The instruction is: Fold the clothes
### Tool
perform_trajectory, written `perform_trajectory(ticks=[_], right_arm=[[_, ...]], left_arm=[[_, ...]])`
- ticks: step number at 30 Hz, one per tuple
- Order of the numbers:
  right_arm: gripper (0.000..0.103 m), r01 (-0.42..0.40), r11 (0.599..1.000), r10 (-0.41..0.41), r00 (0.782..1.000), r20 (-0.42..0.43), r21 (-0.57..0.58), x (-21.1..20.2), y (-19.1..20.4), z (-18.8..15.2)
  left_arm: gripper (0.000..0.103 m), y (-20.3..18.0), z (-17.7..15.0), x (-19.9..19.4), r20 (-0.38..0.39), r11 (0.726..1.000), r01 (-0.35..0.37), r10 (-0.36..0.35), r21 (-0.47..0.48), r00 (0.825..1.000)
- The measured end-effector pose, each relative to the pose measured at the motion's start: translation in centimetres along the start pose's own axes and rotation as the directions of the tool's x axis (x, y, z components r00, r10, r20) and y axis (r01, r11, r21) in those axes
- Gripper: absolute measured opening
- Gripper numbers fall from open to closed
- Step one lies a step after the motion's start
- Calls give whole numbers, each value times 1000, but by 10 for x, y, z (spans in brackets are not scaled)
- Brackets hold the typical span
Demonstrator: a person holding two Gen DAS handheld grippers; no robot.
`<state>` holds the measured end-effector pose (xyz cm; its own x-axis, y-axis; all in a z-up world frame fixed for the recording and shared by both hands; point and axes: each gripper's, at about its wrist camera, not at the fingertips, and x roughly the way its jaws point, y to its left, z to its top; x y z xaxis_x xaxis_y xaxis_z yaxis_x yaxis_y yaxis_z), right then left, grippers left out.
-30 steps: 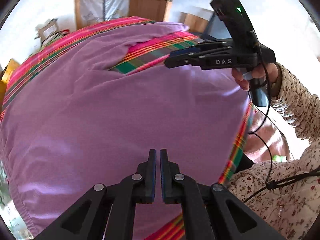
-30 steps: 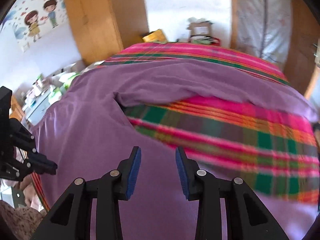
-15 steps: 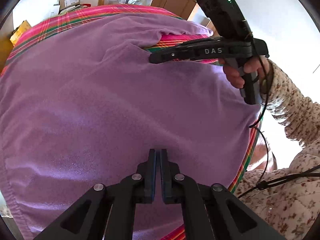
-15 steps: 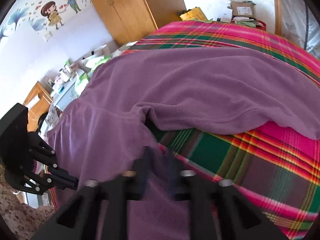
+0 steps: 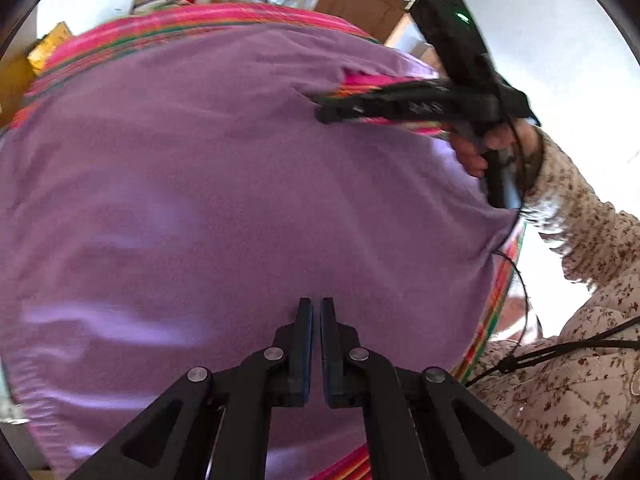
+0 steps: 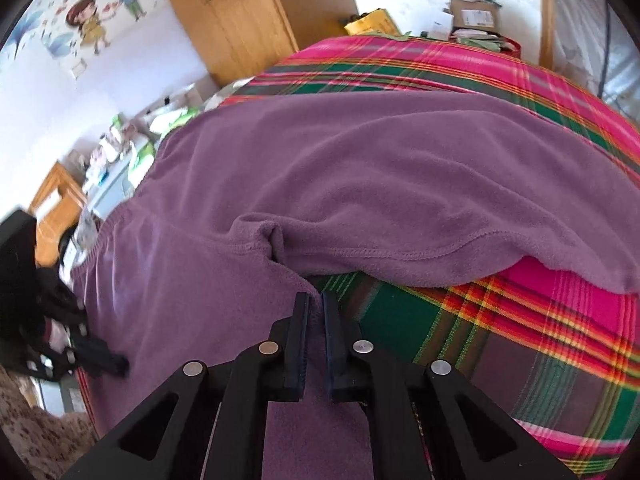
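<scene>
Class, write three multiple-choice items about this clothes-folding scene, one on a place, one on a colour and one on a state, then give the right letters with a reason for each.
1. Where does the purple garment lie?
A. On the plaid cloth
B. On a chair
C. On the floor

2. Which colour is most prominent in the plaid cloth?
A. Blue
B. Pink
C. White

3. How does the right gripper stand?
A. Wide open above the cloth
B. Shut on the garment's edge
C. Holding a hanger

Answers:
1 A, plaid shows around and under the garment.
2 B, pink bands with green and orange stripes.
3 B, its jaws have just closed, with the purple hem between them at the crotch.
</scene>
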<state>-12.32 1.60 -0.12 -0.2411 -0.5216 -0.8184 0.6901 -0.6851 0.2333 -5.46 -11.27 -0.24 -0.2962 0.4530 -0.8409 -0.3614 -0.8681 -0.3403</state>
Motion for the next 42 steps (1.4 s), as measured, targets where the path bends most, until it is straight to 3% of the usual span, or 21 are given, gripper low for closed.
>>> perform_trajectory(ticks=[4, 7, 9, 16, 21, 23, 24, 25, 28, 33, 38, 42], right_arm=[[12, 2, 999, -1, 1000, 25, -49, -16, 4, 7], [22, 23, 994, -19, 999, 46, -104, -26, 4, 18], [23, 61, 990, -54, 997, 57, -130, -28, 3, 28], [25, 142, 961, -122, 988, 96, -238, -17, 2, 76], [26, 182, 920, -163, 983, 85, -347, 16, 11, 116], [34, 178, 909, -160, 984, 80, -377, 28, 13, 131], [43, 165, 907, -150, 986, 69, -388, 35, 13, 139], [46, 141, 908, -132, 990, 50, -394, 42, 13, 145], [47, 151, 906, -144, 988, 47, -396, 57, 11, 160], [56, 55, 900, -72, 997, -22, -431, 78, 11, 180], [56, 64, 880, -105, 992, -62, -471, 98, 6, 190], [56, 40, 885, -95, 991, -95, -465, 109, 1, 191]], left_arm=[[5, 30, 10, -44, 120, 993, -69, 80, -94, 990], [17, 58, 24, -67, 159, 971, -176, 202, -163, 966], [24, 76, 36, -73, 155, 951, -254, 282, -176, 947], [24, 111, 76, -63, 87, 912, -371, 389, -177, 917], [24, 126, 98, -49, 47, 908, -397, 406, -134, 913], [24, 130, 104, -42, 28, 905, -411, 416, -112, 909], [24, 132, 107, -38, 20, 901, -422, 425, -99, 905], [24, 133, 110, -36, 12, 897, -433, 436, -88, 900], [24, 142, 120, -32, -13, 881, -469, 469, -62, 883], [24, 157, 127, -26, -50, 862, -507, 505, -20, 862], [25, 163, 122, -27, -68, 864, -502, 503, 35, 862], [32, 167, 120, -30, -71, 866, -498, 500, 53, 863]])
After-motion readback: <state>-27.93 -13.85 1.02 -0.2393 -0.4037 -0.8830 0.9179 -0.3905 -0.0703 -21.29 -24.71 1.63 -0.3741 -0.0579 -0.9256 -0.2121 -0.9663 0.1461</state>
